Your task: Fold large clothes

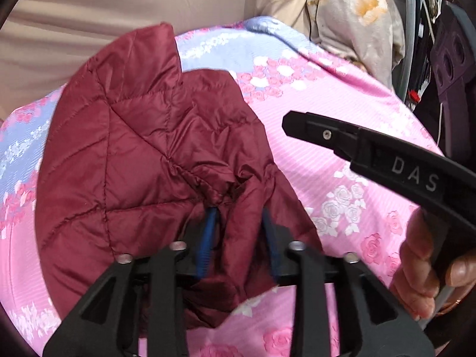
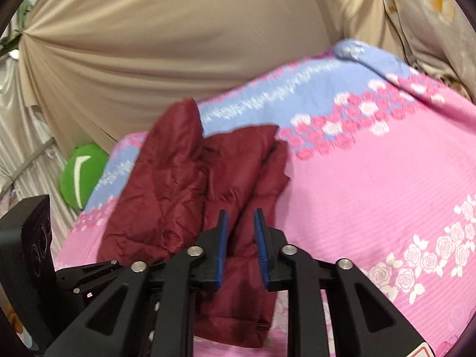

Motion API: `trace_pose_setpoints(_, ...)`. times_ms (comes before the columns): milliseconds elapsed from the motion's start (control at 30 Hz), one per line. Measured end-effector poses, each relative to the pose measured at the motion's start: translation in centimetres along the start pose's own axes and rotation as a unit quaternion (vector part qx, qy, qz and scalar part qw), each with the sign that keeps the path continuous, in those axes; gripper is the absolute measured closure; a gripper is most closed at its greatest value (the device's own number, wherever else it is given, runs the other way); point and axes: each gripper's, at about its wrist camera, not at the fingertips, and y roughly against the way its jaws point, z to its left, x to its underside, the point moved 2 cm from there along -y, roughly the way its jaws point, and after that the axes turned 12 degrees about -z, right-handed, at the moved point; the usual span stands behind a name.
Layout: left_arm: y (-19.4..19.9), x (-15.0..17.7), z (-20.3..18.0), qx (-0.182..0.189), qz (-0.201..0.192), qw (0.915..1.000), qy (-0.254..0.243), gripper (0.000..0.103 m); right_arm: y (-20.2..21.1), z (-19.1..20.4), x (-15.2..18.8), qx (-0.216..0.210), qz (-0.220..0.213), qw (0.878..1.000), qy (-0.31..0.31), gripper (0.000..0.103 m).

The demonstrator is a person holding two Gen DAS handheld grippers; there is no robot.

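A dark red quilted jacket (image 1: 142, 154) lies bunched on a pink and blue floral bedspread (image 1: 342, 136). My left gripper (image 1: 238, 211) has its blue-padded jaws closed around a gathered fold of the jacket. In the right wrist view the jacket (image 2: 190, 178) lies folded on the bedspread (image 2: 372, 178). My right gripper (image 2: 240, 212) hovers over the jacket's near part with a gap between its jaws and nothing pinched. The right gripper also shows in the left wrist view (image 1: 386, 160), held by a hand.
A beige curtain (image 2: 178, 44) hangs behind the bed. A green cushion (image 2: 80, 175) sits at the bed's far left edge. Hanging clothes and dark clutter (image 1: 422, 44) stand at the right. Open bedspread lies to the jacket's right.
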Motion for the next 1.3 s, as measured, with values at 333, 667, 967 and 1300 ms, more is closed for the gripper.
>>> trace_pose_setpoints(333, 10.5, 2.8, 7.0, -0.085, -0.074, 0.9929, 0.037, 0.018, 2.5, 2.9, -0.1, -0.068, 0.004, 0.998, -0.018, 0.042)
trace_pose_setpoints(667, 6.6, 7.4, 12.6, -0.131, -0.005, 0.9841, 0.121, 0.018, -4.3, 8.1, 2.9, -0.053, 0.1, 0.993, 0.044, 0.029)
trace_pose_setpoints(967, 4.4, 6.9, 11.8, -0.108, 0.008, 0.9856, 0.13, 0.017, -3.1, 4.1, 1.1, -0.047, 0.063, 0.997, -0.018, 0.101)
trace_pose_setpoints(1300, 2.1, 7.1, 10.9, -0.086, 0.026, 0.9857, 0.143, 0.017, -6.7, 0.3, 4.4, 0.021, 0.134, 0.99, -0.033, 0.099)
